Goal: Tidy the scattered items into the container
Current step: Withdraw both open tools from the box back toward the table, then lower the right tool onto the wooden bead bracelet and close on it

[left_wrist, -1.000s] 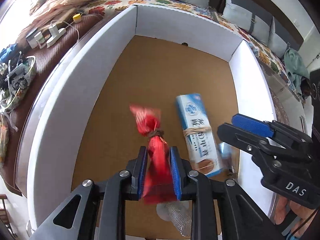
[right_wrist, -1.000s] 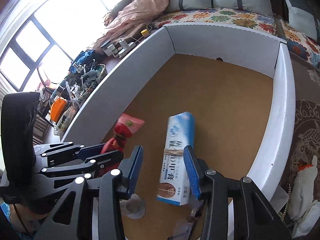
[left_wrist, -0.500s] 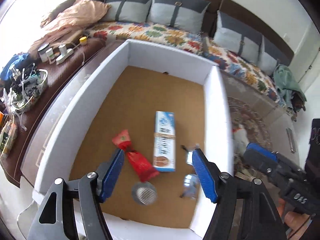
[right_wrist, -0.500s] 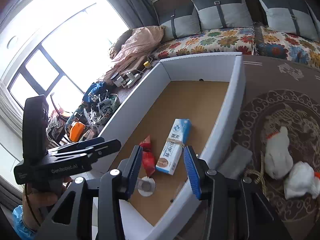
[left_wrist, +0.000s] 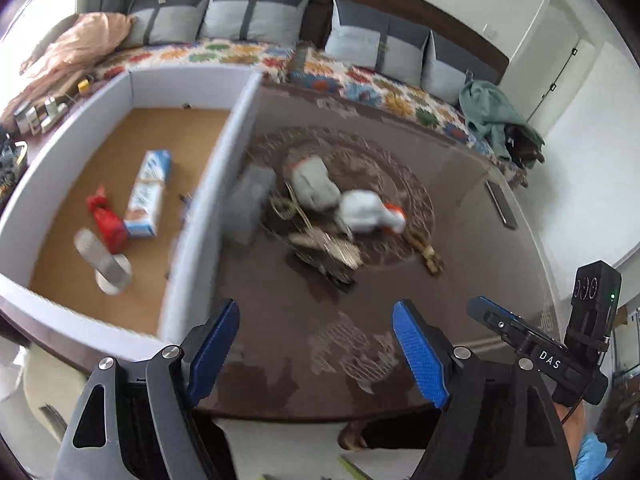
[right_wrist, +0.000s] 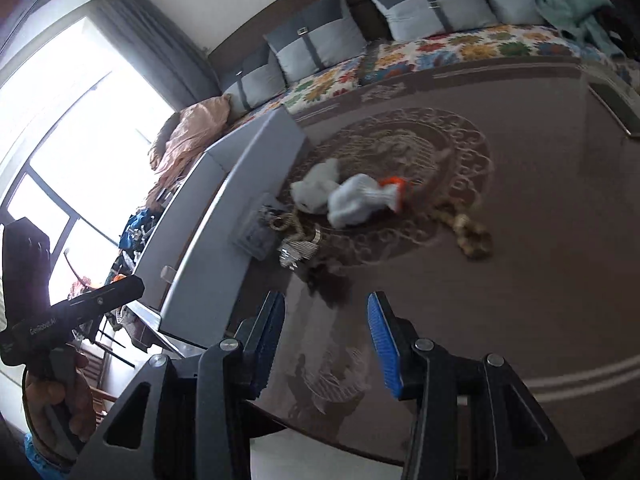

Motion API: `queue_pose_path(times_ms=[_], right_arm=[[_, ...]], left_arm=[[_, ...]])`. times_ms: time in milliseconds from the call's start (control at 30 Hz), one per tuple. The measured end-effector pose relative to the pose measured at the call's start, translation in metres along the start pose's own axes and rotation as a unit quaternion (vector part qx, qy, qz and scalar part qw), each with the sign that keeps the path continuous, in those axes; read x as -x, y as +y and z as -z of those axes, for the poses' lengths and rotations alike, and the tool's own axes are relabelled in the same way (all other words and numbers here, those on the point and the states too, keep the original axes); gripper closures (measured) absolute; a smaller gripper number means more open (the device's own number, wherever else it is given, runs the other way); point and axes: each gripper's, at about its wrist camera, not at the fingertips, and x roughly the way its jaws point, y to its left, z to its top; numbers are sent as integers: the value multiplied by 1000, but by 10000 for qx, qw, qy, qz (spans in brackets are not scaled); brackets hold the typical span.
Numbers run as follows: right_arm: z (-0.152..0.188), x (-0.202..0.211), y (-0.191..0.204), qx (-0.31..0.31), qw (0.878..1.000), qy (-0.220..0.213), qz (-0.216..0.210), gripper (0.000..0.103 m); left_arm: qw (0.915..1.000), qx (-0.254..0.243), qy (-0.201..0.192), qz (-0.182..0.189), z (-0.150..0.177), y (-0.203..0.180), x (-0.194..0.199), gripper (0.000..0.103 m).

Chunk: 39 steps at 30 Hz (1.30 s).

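blurred tangle beside gloves

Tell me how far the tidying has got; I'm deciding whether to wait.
Partly done. In the box lie a red pouch, a toothpaste carton and a strainer. The left gripper is opening and the right gripper is open, both empty. Left on the table: white gloves, a grey block, a rope and some metal bits.

White gloves beside white container
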Motion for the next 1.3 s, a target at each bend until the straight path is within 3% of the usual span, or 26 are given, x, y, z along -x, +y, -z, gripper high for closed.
queue_pose_path(times_ms=[167, 433, 533, 700, 800, 833, 1100, 1300], right_arm=[[36, 15, -40, -222, 9995, 62, 220, 58], [53, 21, -64, -223, 9992, 178, 291, 58], [40, 19, -65, 54, 9989, 185, 419, 58], [15, 0, -64, 578, 9922, 451, 1007, 58], [3, -6, -71, 653, 9947, 536, 586, 58], [-5, -13, -70, 795, 9930, 608, 632, 58], [-67, -71, -61, 2091, 9660, 1104, 1048, 58], [-83, -113, -64, 2511, 9485, 1568, 1132, 58]], left_arm=[[9987, -6, 481, -135, 28, -29, -29, 25], [9982, 6, 569, -194, 38, -55, -46, 25], [9976, -55, 646, -225, 38, -56, -51, 25], [9972, 78, 715, -209, 42, -46, -58, 25], [9968, 165, 756, -192, 43, -39, -60, 25], [9966, 204, 772, -177, 44, -37, -61, 25], [9963, 357, 783, -48, 46, -25, -63, 25], [9960, 437, 779, 13, 46, -18, -63, 25]])
